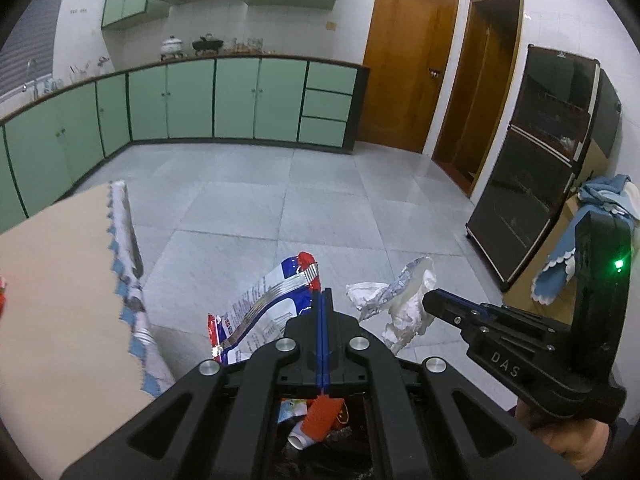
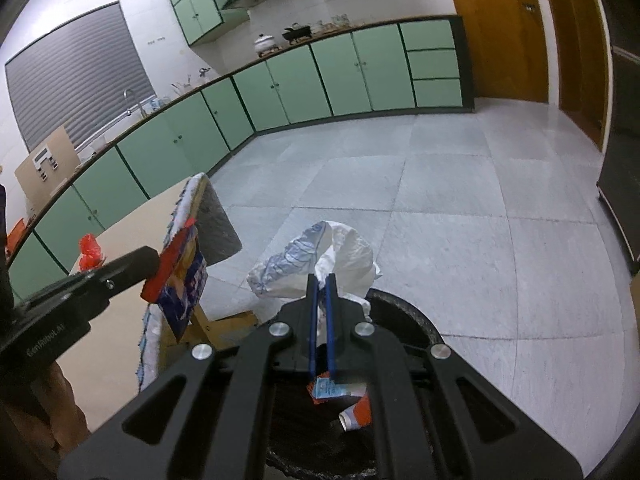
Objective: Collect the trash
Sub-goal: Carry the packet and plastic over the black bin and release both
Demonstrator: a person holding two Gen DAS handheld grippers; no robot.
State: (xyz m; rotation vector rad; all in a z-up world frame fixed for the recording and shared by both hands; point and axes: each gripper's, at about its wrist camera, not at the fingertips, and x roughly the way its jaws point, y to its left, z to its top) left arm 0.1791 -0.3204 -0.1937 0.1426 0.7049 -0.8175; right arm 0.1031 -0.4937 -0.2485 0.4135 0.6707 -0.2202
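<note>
My left gripper [image 1: 323, 294] is shut on a blue, white and red snack wrapper [image 1: 266, 308] and holds it above the black trash bin [image 1: 316, 432]. It also shows in the right wrist view [image 2: 154, 266] with the wrapper [image 2: 182, 280]. My right gripper [image 2: 321, 280] is shut on a crumpled white plastic bag [image 2: 316, 260], held over the bin's rim [image 2: 408, 312]. The right gripper [image 1: 430, 300] and bag [image 1: 396, 300] show in the left wrist view too. Inside the bin lie a red and white tube [image 2: 356, 410] and small wrappers [image 2: 328, 390].
A beige table [image 1: 52, 280] with a patterned cloth edge stands to the left; a red item [image 2: 90, 252] sits on it. Green cabinets [image 1: 236, 96] line the far walls. A dark glass cabinet [image 1: 536, 160] stands at right. Grey tiled floor [image 2: 440, 200] lies ahead.
</note>
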